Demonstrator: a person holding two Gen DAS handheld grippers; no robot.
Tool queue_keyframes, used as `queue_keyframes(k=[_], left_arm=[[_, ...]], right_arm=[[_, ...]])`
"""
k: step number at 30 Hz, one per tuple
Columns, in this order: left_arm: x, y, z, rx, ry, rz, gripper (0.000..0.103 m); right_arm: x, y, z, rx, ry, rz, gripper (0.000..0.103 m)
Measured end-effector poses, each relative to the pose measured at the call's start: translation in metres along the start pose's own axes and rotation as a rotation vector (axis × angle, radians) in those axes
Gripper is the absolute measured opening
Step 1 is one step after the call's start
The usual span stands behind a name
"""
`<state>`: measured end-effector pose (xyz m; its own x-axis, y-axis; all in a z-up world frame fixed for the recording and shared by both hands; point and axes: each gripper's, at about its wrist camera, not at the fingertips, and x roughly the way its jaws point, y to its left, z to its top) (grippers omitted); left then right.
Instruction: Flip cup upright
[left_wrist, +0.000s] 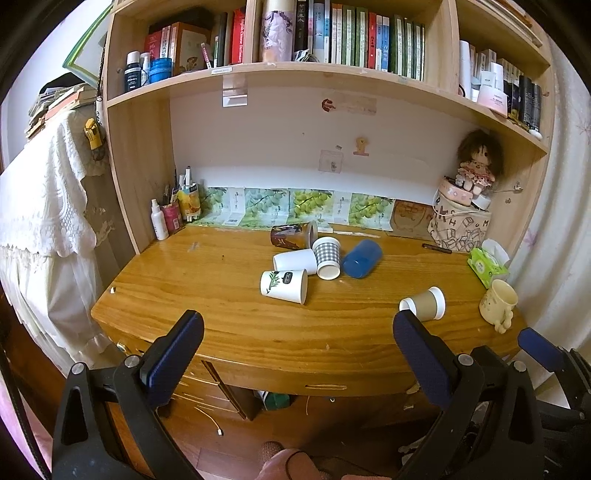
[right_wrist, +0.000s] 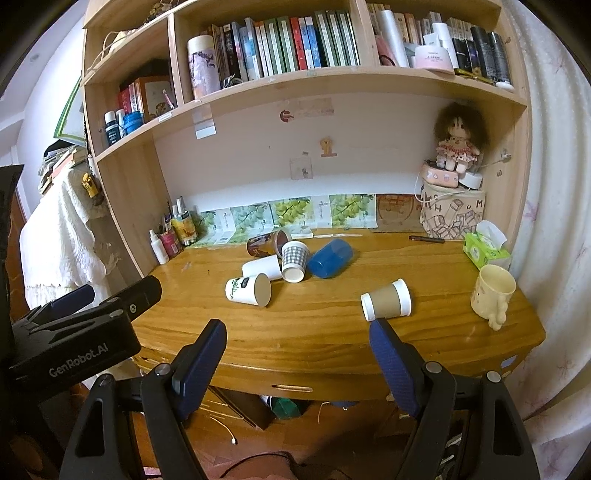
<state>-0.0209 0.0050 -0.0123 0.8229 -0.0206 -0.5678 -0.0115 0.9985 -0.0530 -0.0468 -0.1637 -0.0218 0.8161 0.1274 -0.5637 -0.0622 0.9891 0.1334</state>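
Several cups lie on their sides on the wooden desk (left_wrist: 229, 325): a white cup with a leaf print (left_wrist: 283, 286) (right_wrist: 248, 290), a plain white cup (left_wrist: 294, 261), a checked cup (left_wrist: 327, 257) (right_wrist: 294, 257), a blue cup (left_wrist: 362, 258) (right_wrist: 330, 258), a dark printed cup (left_wrist: 293, 235) and a brown-sleeved paper cup (left_wrist: 424, 303) (right_wrist: 386, 300). A cream mug (left_wrist: 498, 302) (right_wrist: 492, 291) stands upright at the right. My left gripper (left_wrist: 295, 328) is open and empty before the desk's front edge. My right gripper (right_wrist: 297, 339) is open and empty, the brown-sleeved cup just beyond its right finger.
Bookshelves rise behind the desk. A green tissue pack (left_wrist: 487, 263), a patterned box with a doll (left_wrist: 476, 166) on top stand at the right. Bottles and a pen holder (left_wrist: 173, 214) stand at the back left. Drawers sit below the desk's front edge.
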Motion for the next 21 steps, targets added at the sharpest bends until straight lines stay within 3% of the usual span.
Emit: queue_keyframes(k=[12,21], left_arm=[[0.02,-0.004,-0.001,-0.007,0.081,-0.007,0.102],[0.047,-0.009,0.001,-0.013,0.163,-0.016,0.102]], right_arm=[[0.011,-0.005,0.001,0.007,0.041,-0.006,0.08],[0.036,-0.011,0.004,0.018,0.126,-0.012,0.08]])
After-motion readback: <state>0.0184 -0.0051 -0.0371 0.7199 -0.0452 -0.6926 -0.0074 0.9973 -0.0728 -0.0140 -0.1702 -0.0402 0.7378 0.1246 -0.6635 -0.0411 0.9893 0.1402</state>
